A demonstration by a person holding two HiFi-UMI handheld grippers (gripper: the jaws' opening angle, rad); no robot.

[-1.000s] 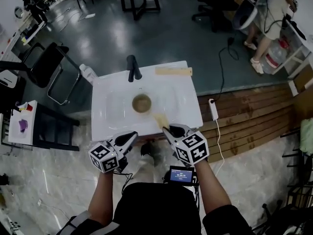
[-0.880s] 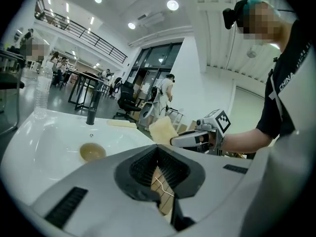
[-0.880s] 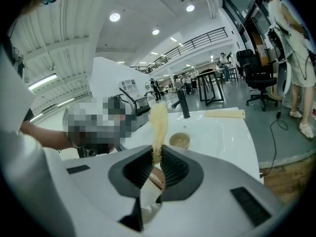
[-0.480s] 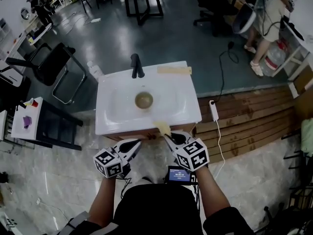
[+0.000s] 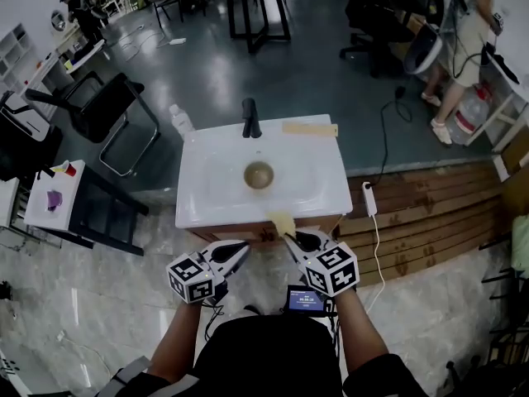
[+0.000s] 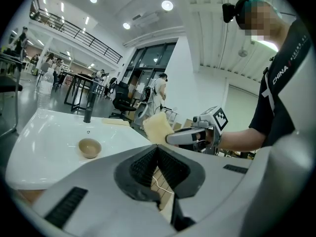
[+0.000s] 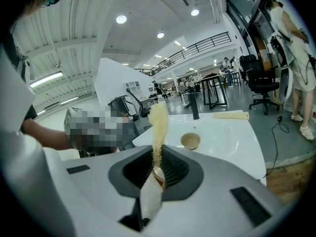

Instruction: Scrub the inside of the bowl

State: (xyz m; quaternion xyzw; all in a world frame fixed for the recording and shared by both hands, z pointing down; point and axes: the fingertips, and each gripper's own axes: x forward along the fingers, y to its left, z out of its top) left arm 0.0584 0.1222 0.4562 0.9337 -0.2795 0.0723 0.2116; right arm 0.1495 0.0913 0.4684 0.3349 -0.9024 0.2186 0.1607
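Observation:
A small tan bowl (image 5: 259,174) (image 6: 90,147) (image 7: 190,140) sits upright in the middle of the white sink basin (image 5: 207,188). My right gripper (image 5: 293,240) is shut on a yellow sponge (image 5: 280,222) (image 7: 158,124) (image 6: 157,128), which sticks up over the sink's near edge, short of the bowl. My left gripper (image 5: 235,250) is shut with nothing between its fingers, in front of the sink's near edge and left of the right gripper. Both grippers are held off the sink, on the person's side.
A black faucet (image 5: 250,118) stands at the sink's far edge, with a flat yellow cloth (image 5: 310,129) to its right. A water bottle (image 5: 180,120) stands at the far left corner. A white power strip (image 5: 369,198) lies on the wooden floor at right. A person (image 5: 463,23) stands at far right.
Both grippers have drawn back from the sink toward the person, and the sponge now sits at the near edge. The head view has tilted, so the sink looks farther away.

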